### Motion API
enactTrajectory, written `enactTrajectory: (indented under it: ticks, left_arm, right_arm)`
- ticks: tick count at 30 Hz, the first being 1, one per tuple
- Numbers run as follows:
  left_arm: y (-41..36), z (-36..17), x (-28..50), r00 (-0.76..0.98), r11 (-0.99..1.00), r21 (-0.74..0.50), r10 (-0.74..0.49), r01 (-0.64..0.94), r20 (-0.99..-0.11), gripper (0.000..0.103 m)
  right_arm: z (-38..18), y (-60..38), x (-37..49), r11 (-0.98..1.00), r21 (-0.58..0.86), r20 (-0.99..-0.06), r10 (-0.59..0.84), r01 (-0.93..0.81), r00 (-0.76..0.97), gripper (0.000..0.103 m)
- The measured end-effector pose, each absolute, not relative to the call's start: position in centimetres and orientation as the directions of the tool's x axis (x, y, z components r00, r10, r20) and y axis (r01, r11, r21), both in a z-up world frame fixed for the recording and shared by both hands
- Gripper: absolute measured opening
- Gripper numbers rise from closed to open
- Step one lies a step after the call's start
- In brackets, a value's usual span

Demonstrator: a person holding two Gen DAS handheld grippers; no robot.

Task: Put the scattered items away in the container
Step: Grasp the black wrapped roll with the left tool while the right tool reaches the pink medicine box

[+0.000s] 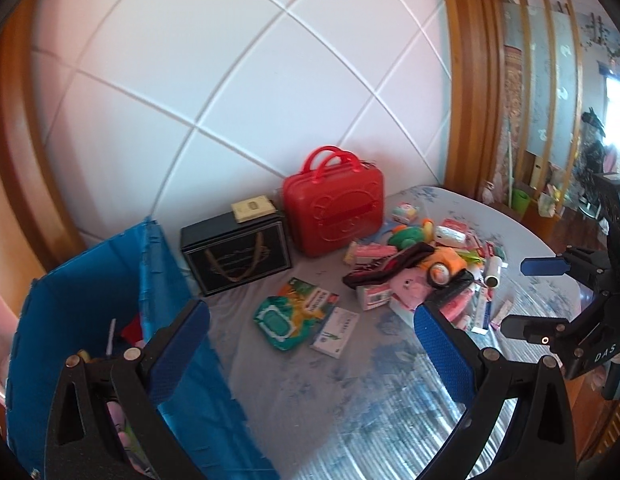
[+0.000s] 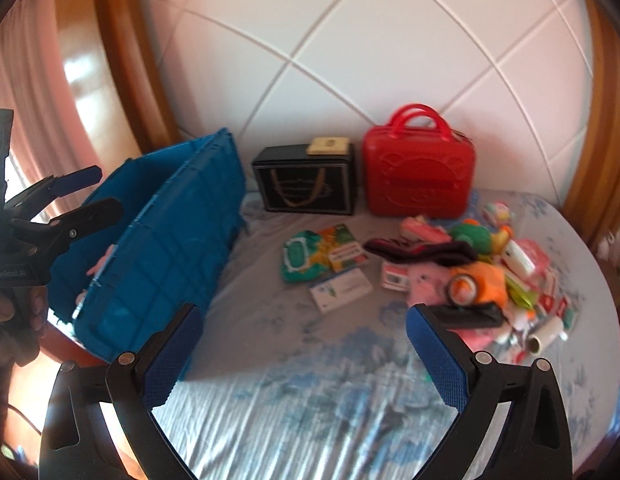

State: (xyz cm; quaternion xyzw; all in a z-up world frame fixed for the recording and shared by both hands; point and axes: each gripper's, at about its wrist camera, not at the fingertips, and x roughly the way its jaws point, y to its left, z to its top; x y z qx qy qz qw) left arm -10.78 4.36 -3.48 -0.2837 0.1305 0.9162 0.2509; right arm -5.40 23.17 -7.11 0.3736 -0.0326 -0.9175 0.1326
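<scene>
A blue plastic crate stands at the table's left edge with a few items inside. A heap of scattered items lies on the right: plush toys, a dark cloth, packets, tubes, a lint roller. A green wipes pack and a white box lie in the middle. My left gripper is open and empty, beside the crate. My right gripper is open and empty above the table's front; it also shows in the left wrist view.
A red case with handles and a black gift box with a small beige box on top stand against the white padded wall. The round table carries a blue floral cloth. A wooden screen stands at right.
</scene>
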Motion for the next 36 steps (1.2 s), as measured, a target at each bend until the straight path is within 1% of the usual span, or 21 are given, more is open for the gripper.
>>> enactTrajectory:
  ticks: [8, 13, 22, 28, 31, 33, 36]
  left_arm:
    - [12.3, -7.1, -11.1, -0.634, -0.77, 0.081, 0.455, -0.633, -0.625, 0.103]
    - [18.0, -10.3, -11.3, -0.558, -0.682, 0.079, 0.52, -0.727, -0.646, 0.103]
    - [27.3, -17.6, -12.2, -0.42, -0.533, 0.079, 0.559, -0.842, -0.715, 0.103]
    - [31.4, -22.4, -13.7, -0.375, -0.462, 0.094, 0.567, -0.882, -0.733, 0.103]
    - [33.0, -25.2, -14.8, -0.353, -0.431, 0.104, 0.552, -0.896, -0.755, 0.098]
    - [33.8, -26.9, -15.6, -0.343, -0.416, 0.111, 0.54, -0.903, -0.768, 0.089]
    - [34.8, -29.3, -17.0, -0.327, -0.408, 0.107, 0.518, -0.906, -0.791, 0.081]
  right_arm:
    - [-9.6, 32.0, -4.6, -0.982, 0.167, -0.709, -0.183, 0.089, -0.681, 0.103]
    - [-12.1, 37.6, -3.8, -0.984, 0.177, -0.739, -0.134, 0.002, -0.66, 0.103]
    - [-17.7, 45.2, -3.0, -0.973, 0.188, -0.798, -0.073, -0.132, -0.598, 0.103]
    - [-21.6, 48.7, -3.1, -0.962, 0.187, -0.833, -0.047, -0.2, -0.551, 0.103]
    - [-23.9, 50.2, -3.2, -0.955, 0.19, -0.852, -0.045, -0.228, -0.522, 0.103]
    - [-25.0, 50.8, -3.2, -0.952, 0.193, -0.861, -0.049, -0.237, -0.506, 0.103]
    - [-26.7, 51.5, -3.2, -0.948, 0.198, -0.873, -0.056, -0.247, -0.484, 0.103]
